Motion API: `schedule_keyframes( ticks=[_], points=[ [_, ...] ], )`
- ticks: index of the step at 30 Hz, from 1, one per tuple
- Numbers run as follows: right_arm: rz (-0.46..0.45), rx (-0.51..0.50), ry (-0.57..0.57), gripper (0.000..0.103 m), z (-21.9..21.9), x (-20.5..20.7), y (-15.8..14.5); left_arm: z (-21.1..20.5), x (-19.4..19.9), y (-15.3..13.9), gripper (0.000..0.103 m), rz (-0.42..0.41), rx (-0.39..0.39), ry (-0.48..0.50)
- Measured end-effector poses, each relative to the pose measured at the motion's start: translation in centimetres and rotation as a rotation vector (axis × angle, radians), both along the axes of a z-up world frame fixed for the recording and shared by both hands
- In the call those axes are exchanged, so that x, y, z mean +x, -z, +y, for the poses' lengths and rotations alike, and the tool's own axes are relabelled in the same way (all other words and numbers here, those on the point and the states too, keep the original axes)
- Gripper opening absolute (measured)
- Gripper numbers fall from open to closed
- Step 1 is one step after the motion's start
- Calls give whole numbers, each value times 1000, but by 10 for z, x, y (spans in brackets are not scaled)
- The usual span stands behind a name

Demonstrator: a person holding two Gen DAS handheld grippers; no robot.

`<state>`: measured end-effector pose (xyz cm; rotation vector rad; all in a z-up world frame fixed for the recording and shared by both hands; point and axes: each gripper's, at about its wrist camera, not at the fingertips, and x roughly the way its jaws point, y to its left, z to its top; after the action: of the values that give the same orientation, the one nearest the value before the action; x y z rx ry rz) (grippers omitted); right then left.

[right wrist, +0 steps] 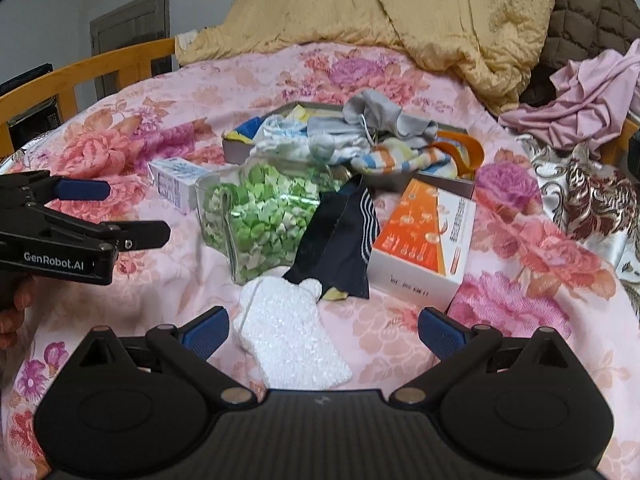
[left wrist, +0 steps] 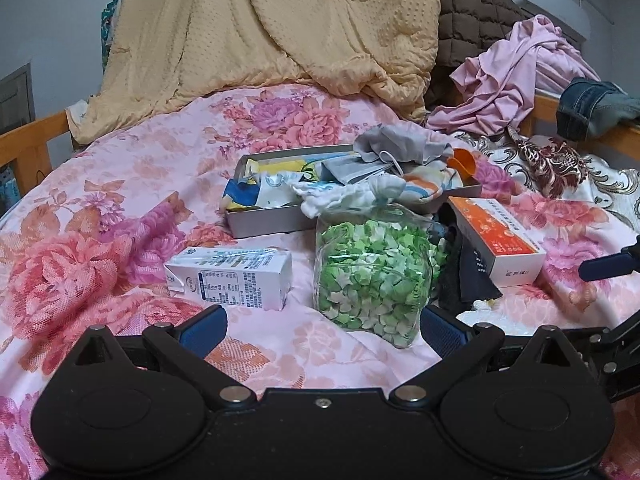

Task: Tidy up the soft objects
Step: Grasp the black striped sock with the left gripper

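Both grippers wide open, holding nothing! The left gripper faces the bag of green bits; the right gripper hovers over a white fluffy sock on the bed. The tray mid-bed already holds cloths; the dark sock lies outside, hemmed in by the orange box.

Bare bedspread left lies open; carton, bag, box perhaps block the tray.

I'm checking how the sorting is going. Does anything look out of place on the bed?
Yes. A white fuzzy sock and a dark striped sock lie loose on the bedspread, outside the grey tray already piled with socks. Both grippers, left and right, are open and empty.
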<state>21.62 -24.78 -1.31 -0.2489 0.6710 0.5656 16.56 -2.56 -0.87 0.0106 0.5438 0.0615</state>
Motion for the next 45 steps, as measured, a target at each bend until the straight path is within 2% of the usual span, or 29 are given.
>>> schedule_keyframes(
  ticks=[14, 22, 29, 39, 42, 45],
  points=[
    [67, -35, -41, 103, 4, 2, 12, -22, 27, -13, 102, -14, 66, 33],
    [116, -49, -82, 103, 10, 5, 26, -37, 55, -19, 102, -10, 106, 100],
    [174, 19, -90, 101, 8, 18, 36, -57, 83, -17, 102, 23, 105, 209],
    [221, 112, -82, 92, -2, 26, 40, -91, 122, -11, 101, 41, 216, 336],
    [226, 139, -75, 85, -7, 29, 40, -97, 131, -9, 96, 62, 241, 375],
    [233, 154, -83, 79, -9, 30, 40, -101, 142, -7, 85, 111, 259, 404]
  ],
)
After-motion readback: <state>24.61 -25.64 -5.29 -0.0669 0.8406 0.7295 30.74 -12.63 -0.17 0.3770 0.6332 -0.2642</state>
